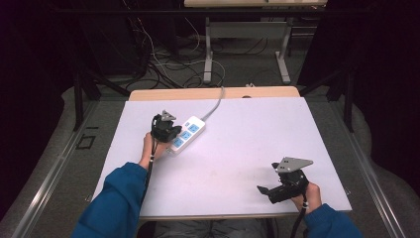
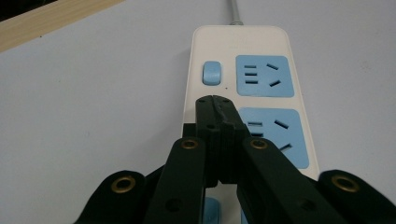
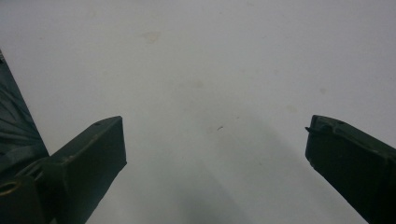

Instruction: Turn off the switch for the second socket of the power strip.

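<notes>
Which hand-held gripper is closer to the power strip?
Left. The left hand-held gripper hovers right over the power strip; the right hand-held gripper sits far off near the table's front edge.

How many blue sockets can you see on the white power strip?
3 on the power strip from above: one near its cord, one mid-strip, one beside the left hand-held gripper, whose shut jaws may hide more.
</notes>
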Available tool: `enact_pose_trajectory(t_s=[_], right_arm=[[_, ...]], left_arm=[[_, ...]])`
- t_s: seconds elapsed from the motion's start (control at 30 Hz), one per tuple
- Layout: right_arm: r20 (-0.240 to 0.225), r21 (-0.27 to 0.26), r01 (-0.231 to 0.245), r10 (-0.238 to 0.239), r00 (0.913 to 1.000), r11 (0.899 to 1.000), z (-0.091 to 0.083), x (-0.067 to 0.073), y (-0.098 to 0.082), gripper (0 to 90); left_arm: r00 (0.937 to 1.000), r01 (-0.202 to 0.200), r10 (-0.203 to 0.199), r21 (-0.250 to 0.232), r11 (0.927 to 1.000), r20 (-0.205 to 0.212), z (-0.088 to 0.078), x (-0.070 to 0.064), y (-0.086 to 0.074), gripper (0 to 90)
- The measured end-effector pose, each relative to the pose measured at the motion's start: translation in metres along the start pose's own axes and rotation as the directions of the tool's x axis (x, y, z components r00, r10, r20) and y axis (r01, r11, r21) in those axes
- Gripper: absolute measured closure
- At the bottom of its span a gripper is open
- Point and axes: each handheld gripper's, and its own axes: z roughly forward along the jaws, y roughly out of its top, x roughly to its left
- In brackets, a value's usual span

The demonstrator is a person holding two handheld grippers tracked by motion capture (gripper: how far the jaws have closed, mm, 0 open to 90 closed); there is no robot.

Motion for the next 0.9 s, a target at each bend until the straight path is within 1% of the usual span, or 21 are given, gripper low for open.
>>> enact_pose_trajectory(t_s=[0.1,0.13,0.23,0.27,0.37,0.47,0.53,0.57,0.6,0.67,0.7,0.9], right_arm=[[0.0,0.002,-0.01,0.01,1.0,1.0,-0.0004,0.0007,-0.0002,4.7],[-0.001,0.0,0.002,-0.002,1.0,1.0,-0.0001,-0.0002,-0.0001,4.7],[-0.001,0.0,0.002,-0.002,1.0,1.0,-0.0001,-0.0002,-0.0001,4.7],[0.0,0.002,-0.01,0.01,1.0,1.0,-0.0005,0.0007,-0.0002,4.7],[-0.001,0.002,-0.004,0.004,1.0,1.0,-0.0003,0.0003,-0.0002,4.6],[-0.002,0.001,0.002,-0.002,1.0,1.0,-0.0001,-0.0002,-0.0001,4.7],[-0.002,0.001,0.002,-0.002,1.0,1.0,-0.0002,-0.0002,-0.0001,4.6],[-0.002,0.001,-0.002,0.002,1.0,1.0,-0.0003,0.0001,-0.0002,4.6],[-0.002,0.003,-0.011,0.011,0.9999,1.0,-0.0006,0.001,-0.0003,4.7],[-0.001,0.002,-0.009,0.009,1.0,1.0,-0.0005,0.0008,-0.0003,4.7],[-0.002,0.0,0.003,-0.003,1.0,1.0,-0.0002,-0.0001,-0.0001,4.7],[-0.002,0.001,0.002,-0.002,1.0,1.0,-0.0002,-0.0003,-0.0001,4.7]], left_arm=[[1.0,-0.004,0.004,0.002,1.0,-0.003,0.0,-0.0003,0.0003,90.0],[0.9999,-0.01,0.01,0.009,0.9999,-0.009,-0.0004,-0.0005,0.0006,90.0],[0.9999,-0.01,0.011,0.01,0.9999,-0.011,-0.0005,-0.0006,0.0008,90.0],[0.9999,-0.009,0.01,0.01,0.9999,-0.011,-0.0005,-0.0009,0.0009,90.0],[0.9999,-0.015,0.015,0.005,0.9999,-0.005,-0.0001,-0.0012,0.0014,90.0],[0.9998,-0.021,0.021,0.014,0.9997,-0.007,-0.0004,-0.002,0.0019,90.0],[0.9998,-0.018,0.018,0.003,0.9998,-0.008,-0.0011,-0.002,0.0021,90.0],[0.9998,-0.019,0.019,0.013,0.9997,-0.001,-0.0035,-0.0012,0.0035,90.0],[0.9996,-0.025,0.025,0.008,0.9996,-0.012,-0.0026,-0.002,0.0038,90.0],[0.9998,-0.019,0.019,0.007,0.9998,-0.007,-0.0026,-0.0017,0.0032,90.0],[0.9998,-0.02,0.02,0.008,0.9998,-0.007,-0.0027,-0.0016,0.0033,90.0],[0.9998,-0.019,0.019,0.007,0.9998,-0.007,-0.0026,-0.0017,0.0033,90.0]])
